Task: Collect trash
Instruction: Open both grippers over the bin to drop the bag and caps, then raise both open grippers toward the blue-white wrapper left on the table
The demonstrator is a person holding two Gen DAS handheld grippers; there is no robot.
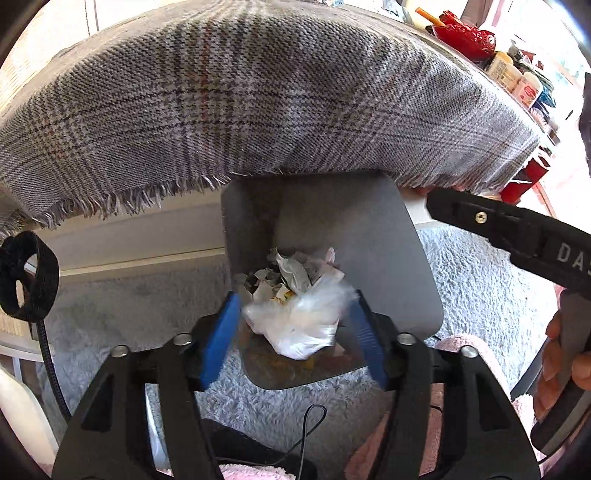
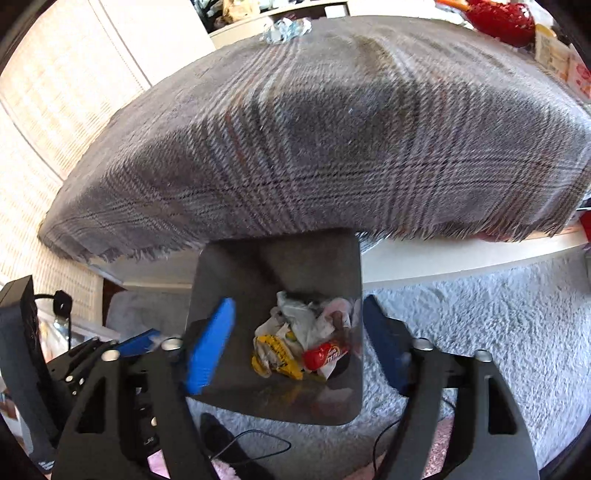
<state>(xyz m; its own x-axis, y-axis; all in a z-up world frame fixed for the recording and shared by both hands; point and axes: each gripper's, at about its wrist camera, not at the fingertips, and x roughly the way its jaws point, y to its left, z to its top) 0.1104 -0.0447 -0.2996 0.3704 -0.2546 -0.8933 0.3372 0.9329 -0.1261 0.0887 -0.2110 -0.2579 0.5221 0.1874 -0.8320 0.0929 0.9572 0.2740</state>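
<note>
Left wrist view: the plastic wad [image 1: 301, 325] sits between my left gripper's [image 1: 295, 332] spread pads over the bin [image 1: 406, 266]; I judge it's the drop. My right gripper [image 2: 299, 343] hovers open, empty. Next, far-table foil [image 2: 284, 27].

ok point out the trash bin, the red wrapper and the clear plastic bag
trash bin [image 2: 273, 258], right wrist view, bare inner back wall
red wrapper [image 2: 325, 355], right wrist view, middle of its red body
clear plastic bag [image 1: 299, 321], left wrist view, middle of the crumpled film
</note>
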